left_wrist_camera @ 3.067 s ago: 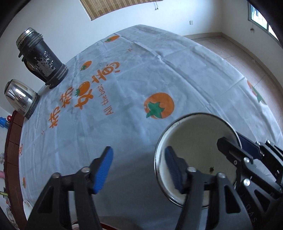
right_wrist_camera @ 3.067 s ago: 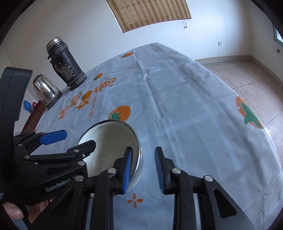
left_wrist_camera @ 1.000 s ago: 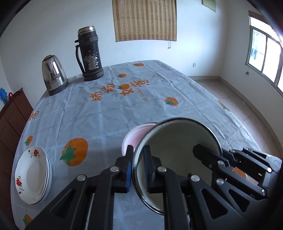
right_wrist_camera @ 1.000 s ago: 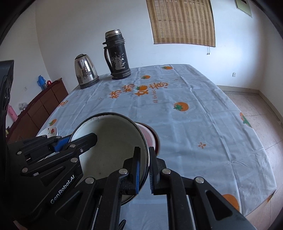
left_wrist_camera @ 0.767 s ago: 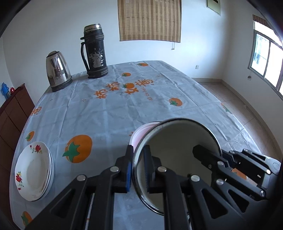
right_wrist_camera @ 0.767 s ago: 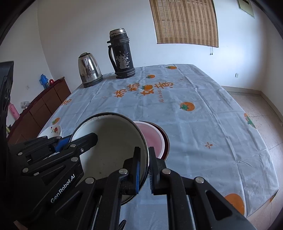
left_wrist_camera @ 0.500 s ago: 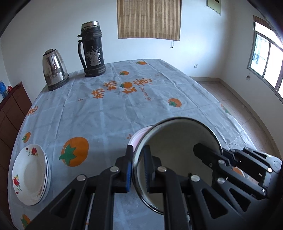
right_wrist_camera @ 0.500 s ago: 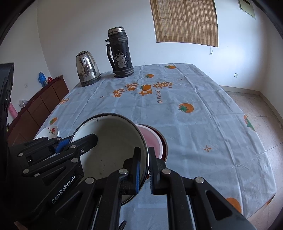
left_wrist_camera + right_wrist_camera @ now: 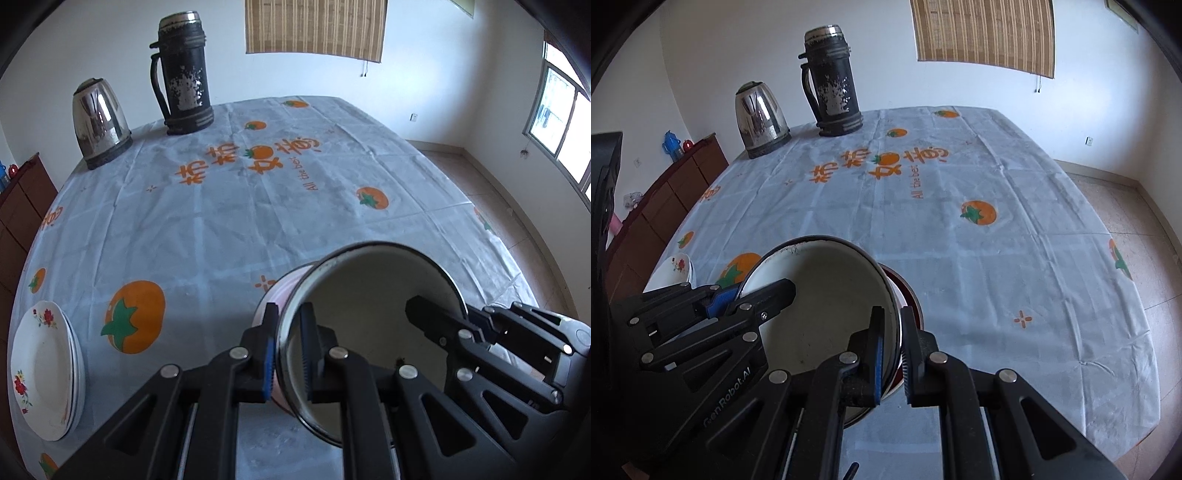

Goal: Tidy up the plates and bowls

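A white enamel bowl (image 9: 373, 295) with a dark rim is held between both grippers. My left gripper (image 9: 286, 354) is shut on its left rim. My right gripper (image 9: 891, 354) is shut on its right rim; the bowl also shows in the right wrist view (image 9: 827, 299). It hangs just above a pink bowl (image 9: 282, 286) with a dark red rim (image 9: 910, 295), mostly hidden under it. A stack of white flowered plates (image 9: 40, 369) lies on the table at the left, also in the right wrist view (image 9: 677, 266).
The table carries a light blue cloth with orange tomato prints (image 9: 258, 206). A steel kettle (image 9: 98, 122) and a tall black thermos (image 9: 183, 70) stand at the far left end. A wooden cabinet (image 9: 665, 199) runs along the left wall. Tiled floor (image 9: 1126, 206) lies to the right.
Both grippers closed on the enamel bowl's rim, lifted it and carried it over the pink bowl. In the last half second the bowl sank closer to the pink bowl.
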Demonstrator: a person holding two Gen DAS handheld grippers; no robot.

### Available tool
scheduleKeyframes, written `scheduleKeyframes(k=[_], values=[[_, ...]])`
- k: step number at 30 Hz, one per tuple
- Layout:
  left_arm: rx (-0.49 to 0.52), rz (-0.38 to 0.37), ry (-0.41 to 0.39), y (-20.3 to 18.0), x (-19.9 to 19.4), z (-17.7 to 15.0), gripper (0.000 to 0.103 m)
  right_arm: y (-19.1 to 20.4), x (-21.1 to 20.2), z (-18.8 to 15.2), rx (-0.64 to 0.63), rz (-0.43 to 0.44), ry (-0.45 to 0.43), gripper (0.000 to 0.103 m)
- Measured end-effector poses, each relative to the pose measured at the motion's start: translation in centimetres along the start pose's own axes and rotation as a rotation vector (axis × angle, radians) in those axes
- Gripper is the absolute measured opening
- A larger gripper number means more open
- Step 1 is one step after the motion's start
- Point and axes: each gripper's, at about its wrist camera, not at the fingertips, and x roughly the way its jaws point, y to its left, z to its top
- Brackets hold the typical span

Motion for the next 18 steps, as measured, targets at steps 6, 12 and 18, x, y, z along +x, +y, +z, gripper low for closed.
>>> scheduleKeyframes(k=[6,12,18], values=[[-0.007,0.010,0.021,0.3,1.4,0.3,0.009,-0.1,2.0,0.4,-0.005,0.014,0.030,0.010],[-0.010,0.014,0.021,0.2,1.5,0.3,0.009,-0.3,2.5,0.4,-0.025,0.022,0.049,0.009],[-0.016,0.012,0.023,0.2,1.6,0.4,0.009,-0.3,2.8,0.7,-0.051,0.020,0.074,0.009]])
